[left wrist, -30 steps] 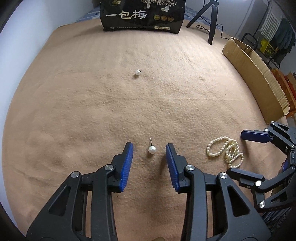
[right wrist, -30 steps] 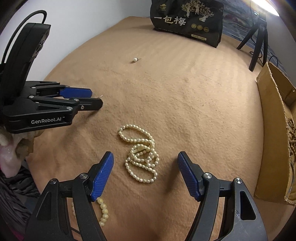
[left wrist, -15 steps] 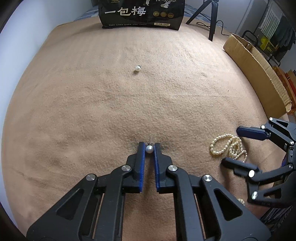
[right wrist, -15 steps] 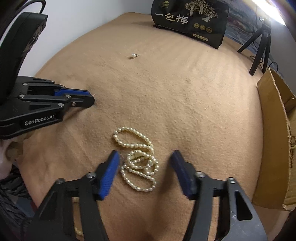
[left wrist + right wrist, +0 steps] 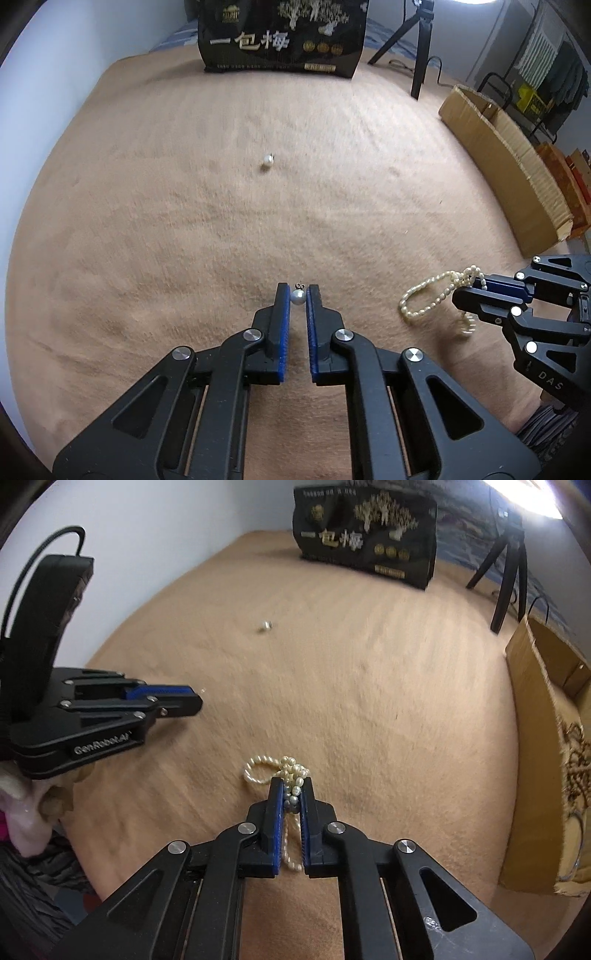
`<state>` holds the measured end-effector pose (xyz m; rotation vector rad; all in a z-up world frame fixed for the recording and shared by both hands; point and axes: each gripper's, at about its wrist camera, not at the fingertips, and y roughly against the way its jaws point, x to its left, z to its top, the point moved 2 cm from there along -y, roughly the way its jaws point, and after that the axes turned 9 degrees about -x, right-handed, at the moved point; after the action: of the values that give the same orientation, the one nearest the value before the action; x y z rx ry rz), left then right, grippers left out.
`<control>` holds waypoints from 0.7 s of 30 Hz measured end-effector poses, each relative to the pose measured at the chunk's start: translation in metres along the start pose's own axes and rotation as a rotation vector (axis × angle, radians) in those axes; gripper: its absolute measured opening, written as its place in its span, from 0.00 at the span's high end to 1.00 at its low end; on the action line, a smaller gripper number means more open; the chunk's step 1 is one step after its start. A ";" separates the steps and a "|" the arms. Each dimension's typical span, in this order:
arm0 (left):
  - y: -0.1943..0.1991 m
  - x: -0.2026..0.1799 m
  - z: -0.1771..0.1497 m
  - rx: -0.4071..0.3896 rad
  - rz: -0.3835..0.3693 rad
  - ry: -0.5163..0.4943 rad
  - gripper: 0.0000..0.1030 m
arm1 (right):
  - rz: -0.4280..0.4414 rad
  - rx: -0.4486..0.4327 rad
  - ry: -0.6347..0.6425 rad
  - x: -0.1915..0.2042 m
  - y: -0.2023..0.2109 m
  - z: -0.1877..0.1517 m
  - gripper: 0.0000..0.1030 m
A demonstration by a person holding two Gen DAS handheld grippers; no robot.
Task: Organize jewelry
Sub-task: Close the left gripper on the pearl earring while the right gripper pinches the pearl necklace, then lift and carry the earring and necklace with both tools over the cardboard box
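My left gripper (image 5: 297,293) is shut on a pearl earring (image 5: 297,296), its small hook sticking out past the tips, held just above the tan blanket (image 5: 184,229). My right gripper (image 5: 291,788) is shut on a bunched pearl necklace (image 5: 291,771); loops hang ahead of and behind the pads. In the left wrist view the necklace (image 5: 424,299) dangles from the right gripper (image 5: 474,286). A second pearl earring (image 5: 268,160) lies alone farther back on the blanket and also shows in the right wrist view (image 5: 266,625). The left gripper (image 5: 195,701) shows at the left of the right wrist view.
A black printed bag (image 5: 282,35) stands at the far edge. A black tripod (image 5: 419,44) stands behind it to the right. An open cardboard box (image 5: 509,162) runs along the right side; it also shows in the right wrist view (image 5: 535,746).
Both grippers closed: the left on the pearl earring, the right on the necklace. Both have lifted their catch off the blanket, and the necklace now hangs from the right gripper.
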<state>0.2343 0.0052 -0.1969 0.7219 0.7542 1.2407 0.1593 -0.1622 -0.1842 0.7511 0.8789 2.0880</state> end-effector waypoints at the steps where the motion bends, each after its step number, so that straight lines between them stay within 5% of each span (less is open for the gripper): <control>1: 0.002 0.000 0.001 -0.006 -0.003 0.002 0.94 | 0.000 -0.011 0.003 0.001 0.003 0.002 0.94; 21: 0.064 -0.057 0.057 -0.207 -0.115 -0.009 0.94 | -0.044 -0.272 -0.048 -0.026 0.092 0.058 0.94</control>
<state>0.2371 -0.0433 -0.1059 0.5080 0.6398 1.1897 0.1795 -0.2087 -0.0847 0.6269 0.5643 2.0868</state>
